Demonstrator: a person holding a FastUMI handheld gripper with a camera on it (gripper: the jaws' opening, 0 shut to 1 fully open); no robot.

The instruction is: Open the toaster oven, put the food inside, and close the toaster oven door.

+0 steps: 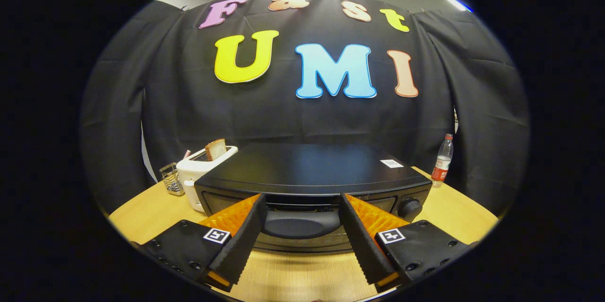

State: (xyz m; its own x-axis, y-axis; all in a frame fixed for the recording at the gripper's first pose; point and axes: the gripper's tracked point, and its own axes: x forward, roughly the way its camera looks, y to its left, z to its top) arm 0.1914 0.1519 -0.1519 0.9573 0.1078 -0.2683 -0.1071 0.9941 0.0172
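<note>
A black toaster oven (312, 167) stands on the wooden table (302, 273) right in front of me, its door up and shut. The door's dark, rounded handle (302, 224) lies between my two fingers. My gripper (301, 200) is open and wide, one finger at each end of the handle, and I cannot tell if they touch it. A control knob (409, 207) sits on the oven's front, to the right of the fingers. A slice of brown bread (215, 149) sticks up from a white toaster (198, 172) just left of the oven.
A small wire basket (171, 179) stands left of the white toaster. A plastic bottle with a red label (442, 160) stands on the table behind the oven's right side. Black cloth walls close off the back.
</note>
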